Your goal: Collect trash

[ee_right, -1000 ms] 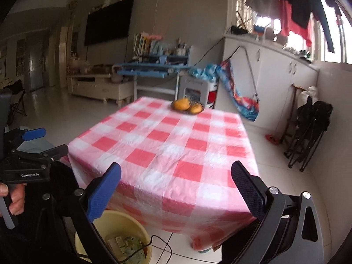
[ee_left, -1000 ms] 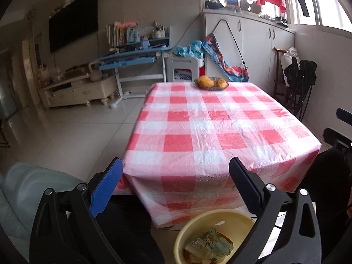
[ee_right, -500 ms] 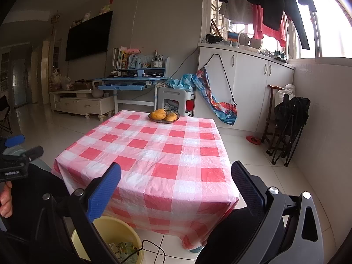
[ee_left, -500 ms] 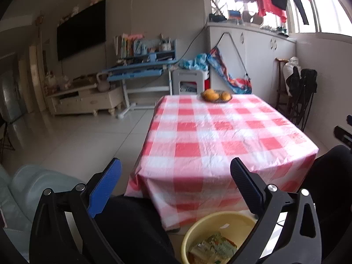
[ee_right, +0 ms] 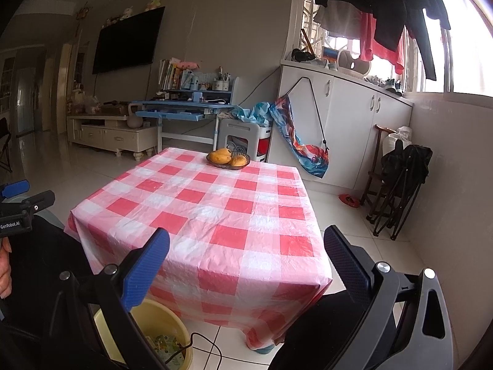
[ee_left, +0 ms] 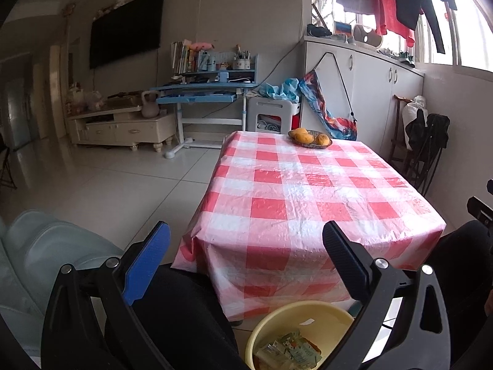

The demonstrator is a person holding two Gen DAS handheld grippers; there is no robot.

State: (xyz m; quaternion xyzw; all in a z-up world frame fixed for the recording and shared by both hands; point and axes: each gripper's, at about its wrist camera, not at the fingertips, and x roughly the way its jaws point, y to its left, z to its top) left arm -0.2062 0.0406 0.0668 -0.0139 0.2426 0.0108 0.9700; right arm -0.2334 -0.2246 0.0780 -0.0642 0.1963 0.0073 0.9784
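A yellow plastic basin (ee_left: 308,314) stands on the floor in front of the table and holds several wrappers (ee_left: 288,351). It also shows in the right wrist view (ee_right: 166,326) at the lower left. My left gripper (ee_left: 246,240) is open and empty, held above the basin and short of the table's near edge. My right gripper (ee_right: 246,243) is open and empty, over the table's near right corner. The left gripper's body (ee_right: 21,212) shows at the left edge of the right wrist view.
A table with a red-and-white checked cloth (ee_left: 308,191) carries a bowl of orange fruit (ee_left: 309,138) at its far end. A pale sofa arm (ee_left: 46,252) is at the left. My dark-clothed knees flank the basin. Folded black chairs (ee_right: 400,185) lean against the right wall.
Both grippers have lifted and drawn back from the table, so the views now take in more of the room. Both stay open and empty.
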